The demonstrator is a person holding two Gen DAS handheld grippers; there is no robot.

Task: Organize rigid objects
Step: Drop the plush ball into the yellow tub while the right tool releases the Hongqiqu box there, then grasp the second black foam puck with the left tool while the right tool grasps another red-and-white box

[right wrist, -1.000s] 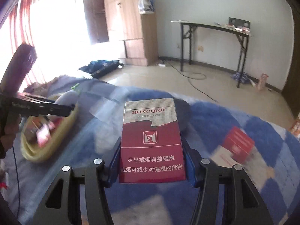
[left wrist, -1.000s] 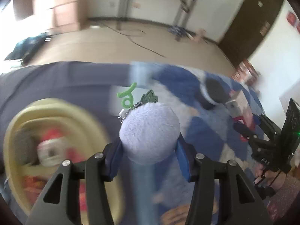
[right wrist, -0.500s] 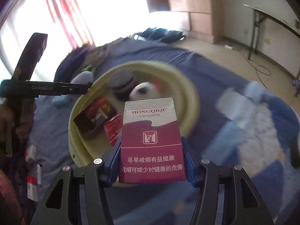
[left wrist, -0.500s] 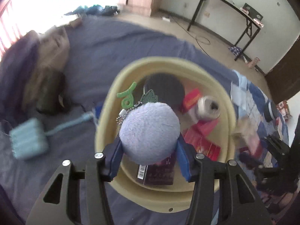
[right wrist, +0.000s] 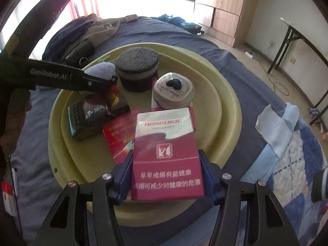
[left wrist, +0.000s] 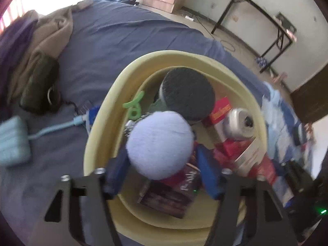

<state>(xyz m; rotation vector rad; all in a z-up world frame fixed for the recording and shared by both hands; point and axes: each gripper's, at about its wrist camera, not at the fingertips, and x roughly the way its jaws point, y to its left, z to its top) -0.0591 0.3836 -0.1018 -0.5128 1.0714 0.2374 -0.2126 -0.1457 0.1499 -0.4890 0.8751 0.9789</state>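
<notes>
A round yellow basin [left wrist: 98,135] [right wrist: 229,106] sits on the blue bed. My left gripper [left wrist: 162,168] is shut on a pale blue fluffy ball keychain [left wrist: 160,145] with a green clip [left wrist: 134,105], held over the basin's left part; it also shows in the right wrist view [right wrist: 102,70]. My right gripper [right wrist: 167,174] is shut on a red cigarette pack [right wrist: 166,160], held above the basin's near edge. Inside lie a dark round puff [right wrist: 138,59], a grey round case [right wrist: 174,90], a dark box [right wrist: 96,112] and a red pack [right wrist: 117,135].
Crumpled clothes [right wrist: 90,32] and a dark pouch [left wrist: 39,86] lie at the bed's far left. A light blue charger [left wrist: 12,141] with a cable lies left of the basin. A patchwork quilt [right wrist: 291,149] covers the right side. A black folding table [right wrist: 303,43] stands by the wall.
Both grippers have swung left from the quilt to above the basin and dropped closer to it. Each still holds its object.
</notes>
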